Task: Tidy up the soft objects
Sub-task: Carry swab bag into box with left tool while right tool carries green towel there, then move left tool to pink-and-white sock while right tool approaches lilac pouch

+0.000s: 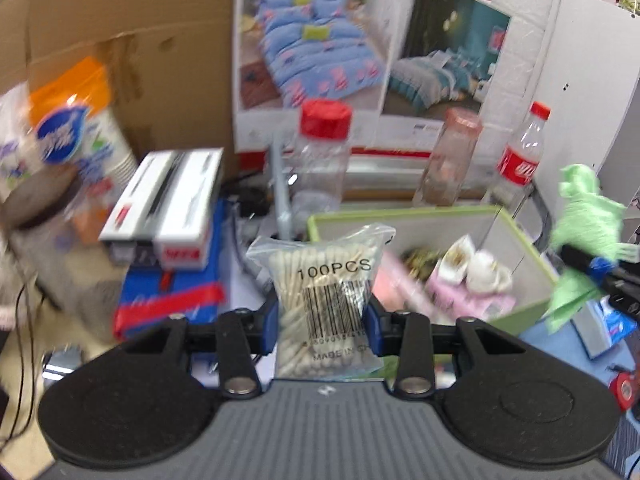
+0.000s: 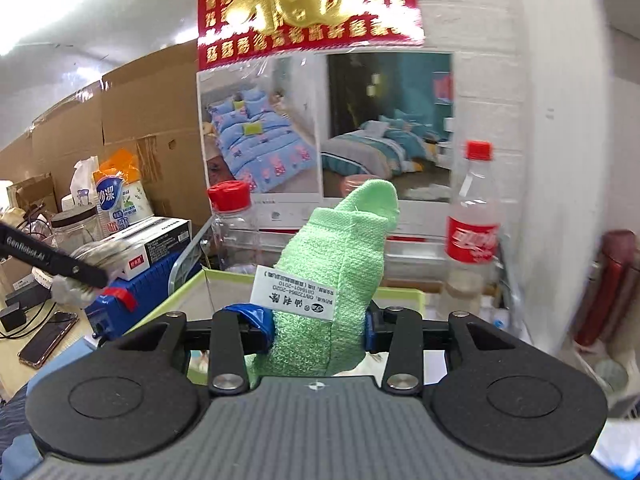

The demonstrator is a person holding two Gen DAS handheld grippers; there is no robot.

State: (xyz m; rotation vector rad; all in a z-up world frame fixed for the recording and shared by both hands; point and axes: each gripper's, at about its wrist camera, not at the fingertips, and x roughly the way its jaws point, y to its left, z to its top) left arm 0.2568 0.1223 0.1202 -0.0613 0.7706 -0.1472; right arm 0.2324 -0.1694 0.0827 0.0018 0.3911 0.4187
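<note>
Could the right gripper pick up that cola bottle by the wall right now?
Probably not. The right gripper is shut on a green cloth, so its jaws are full. The cola bottle stands upright ahead with nothing between, but the cloth must go first.

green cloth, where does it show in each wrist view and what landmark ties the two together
Left wrist view: green cloth at the far right edge, held by the right gripper beside the box.
Right wrist view: green cloth at centre, clamped between the fingers.
Shared landmark: the cola bottle.
</note>
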